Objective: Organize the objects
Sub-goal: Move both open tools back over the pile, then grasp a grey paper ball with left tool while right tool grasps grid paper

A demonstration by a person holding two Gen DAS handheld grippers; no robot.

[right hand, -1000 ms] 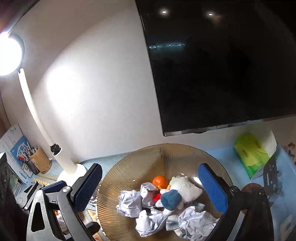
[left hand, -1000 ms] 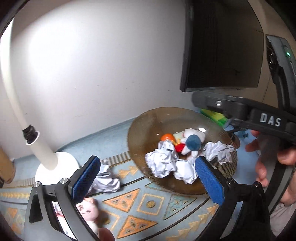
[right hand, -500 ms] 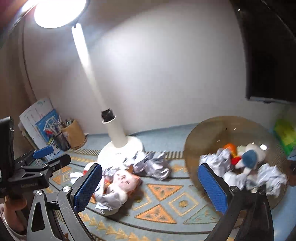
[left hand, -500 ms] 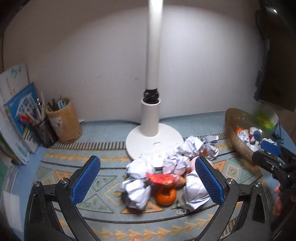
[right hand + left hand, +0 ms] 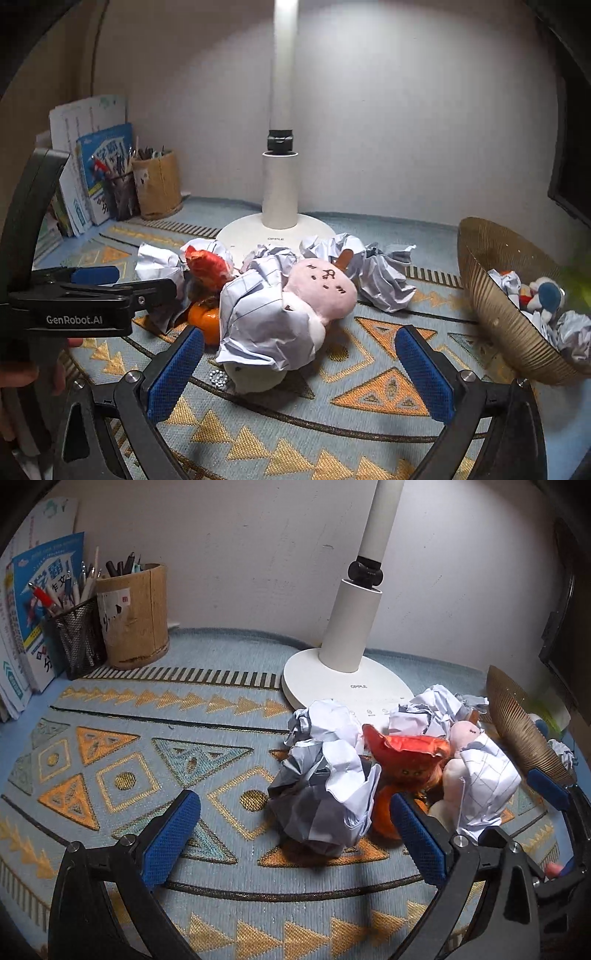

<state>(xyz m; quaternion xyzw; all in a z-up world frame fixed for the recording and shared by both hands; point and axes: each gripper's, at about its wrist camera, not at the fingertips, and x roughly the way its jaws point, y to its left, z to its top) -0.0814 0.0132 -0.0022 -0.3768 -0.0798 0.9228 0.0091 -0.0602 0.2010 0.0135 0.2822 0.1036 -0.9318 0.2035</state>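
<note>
Left gripper (image 5: 295, 840): jaws spread wide, nothing between the blue pads. Right gripper (image 5: 300, 369): jaws likewise spread, holding nothing.

Writing: "GenRobot.AI" in white on the left gripper's black body, read from the right wrist view. "OPPLE" on the lamp base (image 5: 332, 679). Chinese characters on the blue book (image 5: 40, 590); not legible enough to transcribe.

Near field, left wrist view: a crumpled paper ball (image 5: 325, 797) lies on the patterned mat (image 5: 122, 775) just ahead of the left gripper, roughly in line with the gap, nearer the right pad. Just behind it, a red-orange toy (image 5: 406, 749) and a small orange (image 5: 384, 812), touching the paper.

Near field, right wrist view: a pink plush toy (image 5: 325, 291) lies on its side just ahead of the open right gripper, partly covered by a lined paper ball (image 5: 266, 317). Small white beads (image 5: 217, 378) on the mat beside the left pad.

Mid field: more crumpled paper around the lamp base. Brown ribbed bowl (image 5: 495, 306) to the right, holding paper balls and a white-and-blue plush (image 5: 546, 295).

Far: pen holders (image 5: 110, 616) at the wall, left.
</note>
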